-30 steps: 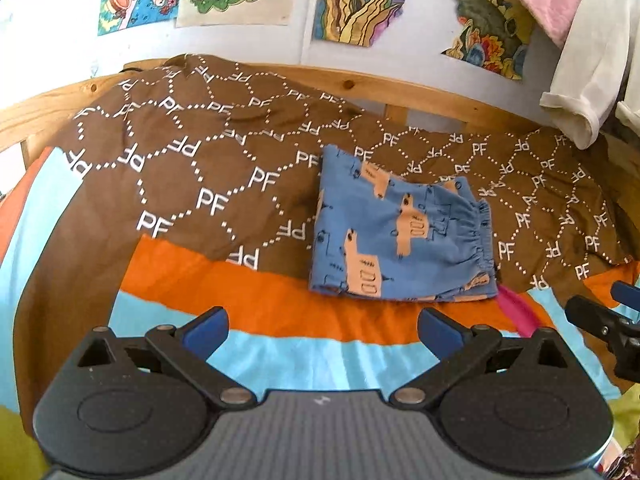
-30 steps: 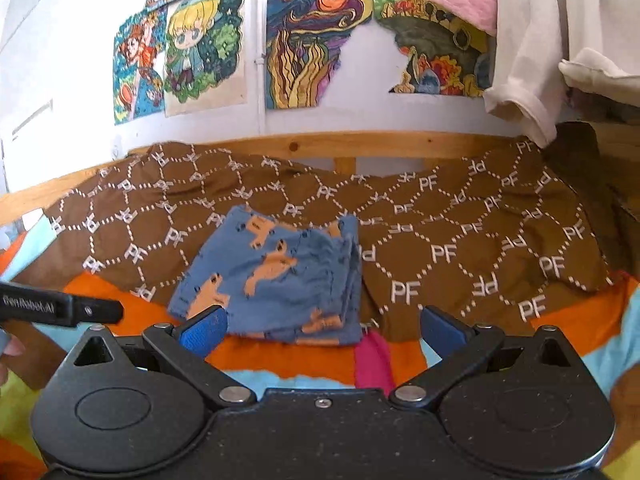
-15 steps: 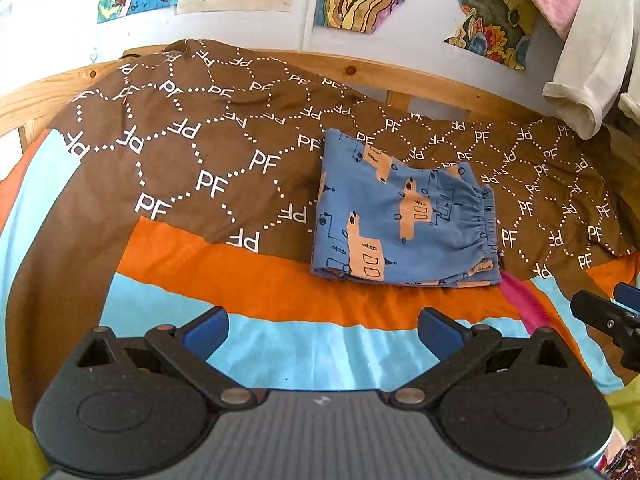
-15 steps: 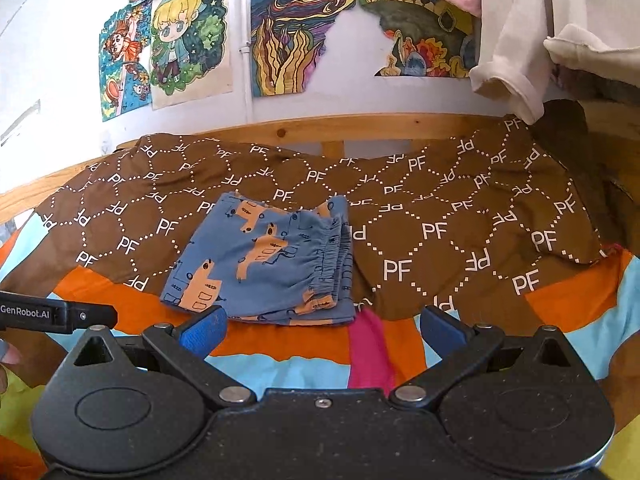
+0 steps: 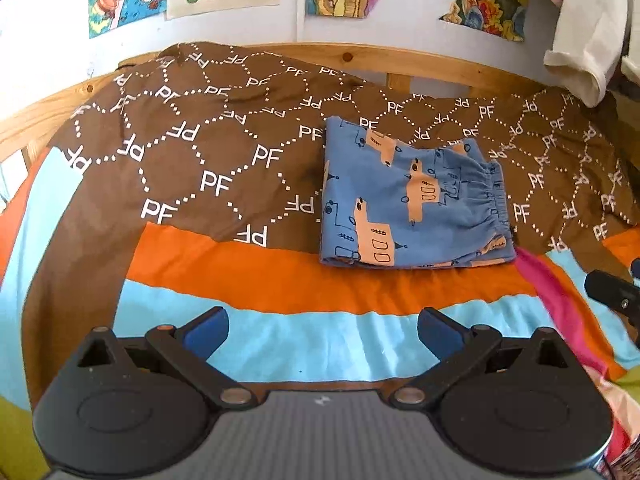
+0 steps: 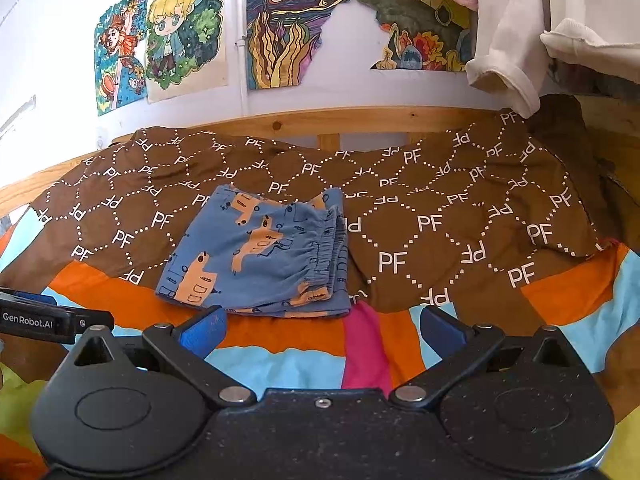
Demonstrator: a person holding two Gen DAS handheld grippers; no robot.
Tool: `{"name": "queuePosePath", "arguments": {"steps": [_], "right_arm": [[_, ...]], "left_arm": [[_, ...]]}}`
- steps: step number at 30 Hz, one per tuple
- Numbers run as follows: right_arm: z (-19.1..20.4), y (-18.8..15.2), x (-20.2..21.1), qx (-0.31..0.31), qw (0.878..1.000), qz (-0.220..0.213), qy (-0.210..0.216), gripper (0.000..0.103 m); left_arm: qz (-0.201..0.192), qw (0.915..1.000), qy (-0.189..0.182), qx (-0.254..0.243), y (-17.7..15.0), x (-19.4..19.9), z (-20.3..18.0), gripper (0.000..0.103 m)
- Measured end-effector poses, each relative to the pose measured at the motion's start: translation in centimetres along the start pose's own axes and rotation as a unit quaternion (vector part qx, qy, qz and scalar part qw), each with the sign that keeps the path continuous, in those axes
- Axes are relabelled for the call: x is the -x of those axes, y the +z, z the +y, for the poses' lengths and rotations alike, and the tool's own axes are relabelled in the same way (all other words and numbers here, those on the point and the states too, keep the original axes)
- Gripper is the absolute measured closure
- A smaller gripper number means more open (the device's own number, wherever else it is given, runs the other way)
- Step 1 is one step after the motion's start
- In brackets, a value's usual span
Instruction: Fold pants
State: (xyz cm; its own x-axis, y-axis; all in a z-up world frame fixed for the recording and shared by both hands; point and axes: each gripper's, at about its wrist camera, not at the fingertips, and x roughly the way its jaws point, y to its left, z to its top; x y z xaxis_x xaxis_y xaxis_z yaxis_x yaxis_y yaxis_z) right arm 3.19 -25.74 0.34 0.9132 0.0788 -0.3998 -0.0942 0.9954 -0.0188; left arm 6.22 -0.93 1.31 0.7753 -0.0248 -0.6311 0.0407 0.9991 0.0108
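The pants (image 5: 412, 204) lay folded into a small blue square on the brown blanket (image 5: 208, 152), their near edge over the orange stripe, and both my left gripper (image 5: 322, 330) and right gripper (image 6: 320, 330) hung short of them with jaws spread apart and nothing between them. They looked light, soft and floppy to me, best pinched at the gathered waistband on the right side or a stacked corner. Bare blanket lay all around, with the wooden rail (image 6: 360, 120) behind.
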Motion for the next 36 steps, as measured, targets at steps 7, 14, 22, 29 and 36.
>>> {"name": "queuePosePath", "arguments": {"steps": [7, 14, 22, 29, 36], "right_arm": [[-0.04, -0.16, -0.11, 0.0, 1.0, 0.006, -0.002, 0.001], [0.06, -0.08, -0.22, 0.001, 1.0, 0.008, -0.002, 0.001], [0.28, -0.16, -0.36, 0.003, 1.0, 0.011, -0.001, 0.001], [0.29, -0.21, -0.49, 0.004, 1.0, 0.016, 0.001, 0.001], [0.28, -0.19, -0.53, 0.004, 1.0, 0.017, 0.001, 0.001]], "left_arm": [[-0.005, 0.9998, 0.004, -0.021, 0.05, 0.1, -0.33, 0.0], [-0.005, 0.9997, 0.003, -0.024, 0.06, 0.04, -0.22, 0.0], [-0.005, 0.9997, 0.004, -0.023, 0.07, 0.0, -0.04, 0.0], [-0.001, 0.9997, 0.005, -0.024, 0.04, -0.29, 0.16, 0.0], [-0.001, 0.9997, 0.003, -0.024, -0.04, -0.29, 0.24, 0.0]]}}
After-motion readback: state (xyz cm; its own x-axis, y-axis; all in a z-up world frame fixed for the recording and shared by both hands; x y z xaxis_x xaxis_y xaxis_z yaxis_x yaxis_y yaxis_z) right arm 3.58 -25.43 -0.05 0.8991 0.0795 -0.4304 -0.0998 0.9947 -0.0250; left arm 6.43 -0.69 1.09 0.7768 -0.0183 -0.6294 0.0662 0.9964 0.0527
